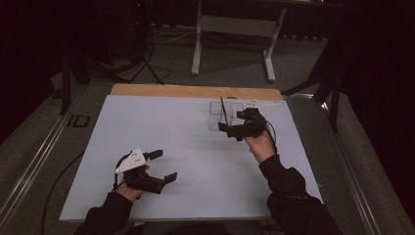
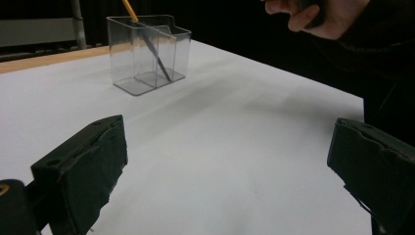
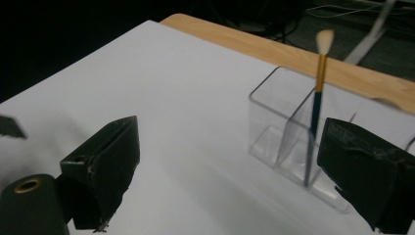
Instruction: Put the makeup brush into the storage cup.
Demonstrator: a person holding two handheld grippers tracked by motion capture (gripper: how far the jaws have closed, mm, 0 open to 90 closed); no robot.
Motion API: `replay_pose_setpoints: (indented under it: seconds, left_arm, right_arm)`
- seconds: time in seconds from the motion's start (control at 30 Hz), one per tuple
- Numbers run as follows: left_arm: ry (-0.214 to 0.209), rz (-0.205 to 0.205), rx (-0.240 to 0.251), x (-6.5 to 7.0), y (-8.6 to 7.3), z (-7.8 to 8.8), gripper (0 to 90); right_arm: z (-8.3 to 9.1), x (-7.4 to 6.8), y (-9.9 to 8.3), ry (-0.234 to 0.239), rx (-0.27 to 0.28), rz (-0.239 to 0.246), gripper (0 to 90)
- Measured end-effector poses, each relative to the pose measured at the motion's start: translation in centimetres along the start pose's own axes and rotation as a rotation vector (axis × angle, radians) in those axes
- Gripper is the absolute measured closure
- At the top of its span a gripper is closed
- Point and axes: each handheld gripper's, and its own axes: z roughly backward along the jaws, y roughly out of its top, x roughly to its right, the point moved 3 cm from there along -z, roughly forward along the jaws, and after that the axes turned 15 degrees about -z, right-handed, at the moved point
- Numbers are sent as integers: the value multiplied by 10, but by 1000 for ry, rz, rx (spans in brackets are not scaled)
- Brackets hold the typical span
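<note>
A white tabletop [image 1: 195, 161] with a bare wooden strip [image 1: 195, 91] along its far edge stands in a dim room with grey floor and a white desk frame [image 1: 235, 29] behind. Near the far right corner sits a clear divided organizer [image 1: 220, 116] with a brush [image 3: 317, 105] leaning in one compartment, bristles up. The right gripper [image 1: 234, 123], jaws apart, hovers just beside the organizer. The left gripper [image 1: 164, 166], jaws wide apart, is near the front edge at the left. The organizer's right end is cut off behind a jaw in the right gripper view
</note>
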Motion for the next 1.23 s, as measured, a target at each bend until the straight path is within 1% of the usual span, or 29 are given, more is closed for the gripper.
replay_pose_setpoints:
  seconds: [0.1,0.2,0.23,0.27,0.37,0.4,0.43,0.47,0.53,0.57,0.63,0.67,0.7,0.73,0.77,0.87,0.9,0.93,1.0,1.1,1.23]
  left_arm:
    - [3,3,-1,0,0,1,17]
    - [14,4,3,-1,0,1,11]
    - [8,7,7,-1,0,1,11]
    - [12,5,7,-1,1,1,11]
    - [10,5,8,-1,1,1,11]
    - [7,6,7,-1,1,1,11]
    - [7,7,9,-1,1,2,11]
    - [10,5,6,-1,0,2,11]
    - [8,13,10,-1,0,2,11]
    - [9,14,9,-2,0,2,11]
    - [7,12,8,-2,0,2,11]
    - [5,15,11,-2,0,2,11]
    - [5,15,11,-2,0,2,11]
    - [4,14,10,-2,0,2,11]
    - [4,10,9,-1,1,1,11]
    - [-1,8,12,-1,1,1,11]
    - [-3,10,13,-1,1,1,11]
    - [2,7,11,-1,1,1,11]
    - [1,12,16,-1,1,2,11]
    - [0,13,16,-1,1,2,11]
    - [-3,8,11,-1,1,1,11]
  right_arm:
    - [4,-2,-7,4,-5,17,86]
    - [6,-2,-14,11,-18,19,85]
    - [7,-1,-16,13,-20,21,85]
    - [8,0,-19,25,-27,15,85]
    - [10,1,-27,35,-31,12,85]
    - [11,2,-31,31,-29,14,85]
    - [12,2,-35,44,-34,13,85]
    - [13,3,-38,46,-30,15,85]
    - [14,3,-44,53,-44,22,85]
    - [15,3,-48,36,-50,32,84]
    - [19,3,-54,47,-58,29,85]
    - [20,4,-57,41,-52,22,85]
    - [20,4,-57,41,-52,22,85]
    - [22,5,-59,49,-57,17,85]
    - [23,6,-63,46,-59,9,85]
    - [25,4,-71,53,-65,12,84]
    - [25,3,-73,59,-67,21,85]
    - [26,2,-75,51,-61,27,85]
    - [27,2,-79,58,-58,24,85]
    - [29,3,-85,52,-54,29,85]
    - [30,7,-90,38,-48,31,85]
